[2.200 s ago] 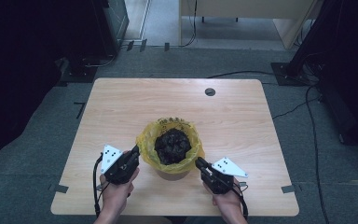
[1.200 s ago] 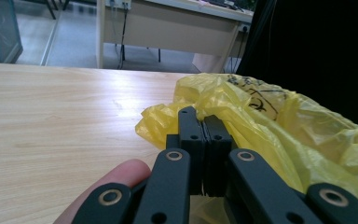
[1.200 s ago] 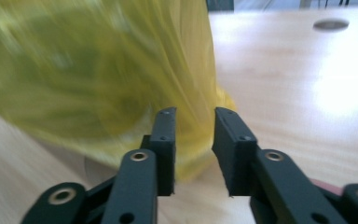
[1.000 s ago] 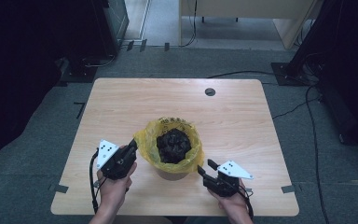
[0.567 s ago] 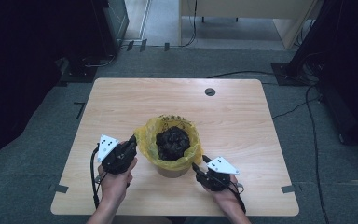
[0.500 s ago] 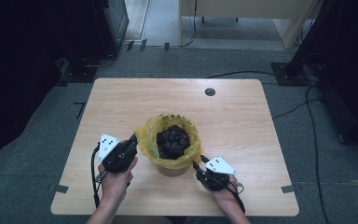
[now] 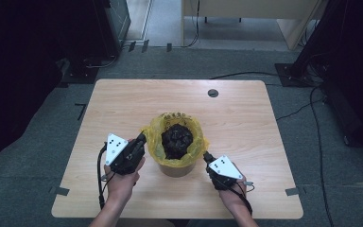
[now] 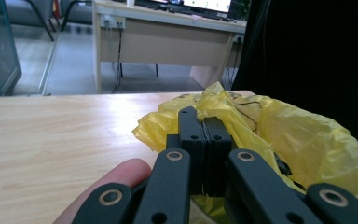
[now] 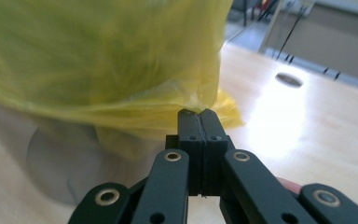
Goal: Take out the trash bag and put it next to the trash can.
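A small bin (image 7: 176, 165) lined with a yellow bag (image 7: 194, 142) stands near the front middle of the wooden counter (image 7: 246, 123), with a dark crumpled mass (image 7: 177, 139) inside it; the left gripper (image 7: 142, 139) is clenched on the bag's rim at the bin's left side, film pinched between its jaws in the left gripper view; the right gripper (image 7: 207, 156), whose jaws have just been closing, is clamped on a fold of the bag's overhang at the bin's front right, the yellow plastic bunched at its tips in the right gripper view.
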`<state>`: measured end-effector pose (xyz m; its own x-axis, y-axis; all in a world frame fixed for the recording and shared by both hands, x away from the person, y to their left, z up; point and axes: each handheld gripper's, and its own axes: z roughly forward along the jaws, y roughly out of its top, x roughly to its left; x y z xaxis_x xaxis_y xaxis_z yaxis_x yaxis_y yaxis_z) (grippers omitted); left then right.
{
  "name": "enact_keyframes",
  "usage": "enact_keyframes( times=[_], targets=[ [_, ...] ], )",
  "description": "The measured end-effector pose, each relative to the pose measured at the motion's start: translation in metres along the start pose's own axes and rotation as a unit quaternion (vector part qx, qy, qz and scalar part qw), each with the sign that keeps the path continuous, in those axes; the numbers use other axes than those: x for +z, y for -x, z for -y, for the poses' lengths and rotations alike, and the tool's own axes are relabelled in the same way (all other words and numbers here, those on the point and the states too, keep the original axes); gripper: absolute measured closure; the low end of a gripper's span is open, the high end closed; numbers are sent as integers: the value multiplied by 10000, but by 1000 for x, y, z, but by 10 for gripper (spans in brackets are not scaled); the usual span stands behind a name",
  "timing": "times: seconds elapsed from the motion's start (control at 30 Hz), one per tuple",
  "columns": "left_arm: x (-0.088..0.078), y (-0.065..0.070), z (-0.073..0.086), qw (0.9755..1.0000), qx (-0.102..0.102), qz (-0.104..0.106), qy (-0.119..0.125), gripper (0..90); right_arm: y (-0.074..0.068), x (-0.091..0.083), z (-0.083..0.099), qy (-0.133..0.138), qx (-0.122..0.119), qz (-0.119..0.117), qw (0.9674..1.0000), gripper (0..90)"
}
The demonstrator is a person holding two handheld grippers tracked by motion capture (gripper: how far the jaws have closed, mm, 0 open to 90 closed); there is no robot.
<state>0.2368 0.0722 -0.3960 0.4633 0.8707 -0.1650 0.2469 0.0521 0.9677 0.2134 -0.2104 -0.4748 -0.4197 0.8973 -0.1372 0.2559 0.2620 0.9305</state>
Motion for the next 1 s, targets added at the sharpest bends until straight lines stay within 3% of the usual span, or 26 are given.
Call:
enact_keyframes(
  times=[0.13, 0.37, 0.47, 0.53, 0.57, 0.6, 0.63, 0.67, 0.73, 0.83, 0.87, 0.97, 1.0],
  targets=[
    [-1, 5, -4, 9999, 124, 87, 82, 894, 3, -5, -17, 332, 79, 124, 9993, 900],
    [-1, 13, -9, 9993, 281, 206, 163, 893, 7, -16, -50, 876, 320, 222, 9954, 900],
    [2, 15, -10, 9993, 205, 271, 134, 894, 7, -15, -61, 1053, 851, -110, 9907, 900],
    [5, 21, -11, 9992, 195, 344, 114, 894, 4, -14, -66, 1088, 927, -208, 9895, 900],
    [7, 28, -14, 9986, 209, 470, 109, 893, -4, -11, -76, 1169, 1055, -474, 9864, 900],
    [7, 28, -14, 9986, 209, 470, 109, 893, -4, -11, -76, 1169, 1055, -474, 9864, 900],
    [7, 33, -15, 9980, 226, 570, 129, 893, -15, -8, -86, 1221, 1103, -827, 9829, 900],
    [7, 42, -17, 9966, 334, 734, 186, 893, -21, -7, -91, 1224, 1099, -1013, 9812, 900],
    [7, 47, -18, 9958, 446, 770, 232, 891, -33, -6, -99, 1217, 1104, -1381, 9767, 900],
    [7, 42, -19, 9965, 283, 752, 220, 891, -39, -7, -102, 1204, 1161, -1488, 9746, 899],
    [7, 38, -20, 9972, 214, 696, 195, 892, -36, -8, -101, 1188, 1349, -1644, 9699, 839],
    [5, 29, -21, 9975, 118, 688, 134, 892, -33, -11, -96, 1047, 1537, -1714, 9675, 714],
    [5, 29, -21, 9975, 118, 688, 134, 892, -33, -11, -96, 1047, 1537, -1714, 9675, 714]
  ],
)
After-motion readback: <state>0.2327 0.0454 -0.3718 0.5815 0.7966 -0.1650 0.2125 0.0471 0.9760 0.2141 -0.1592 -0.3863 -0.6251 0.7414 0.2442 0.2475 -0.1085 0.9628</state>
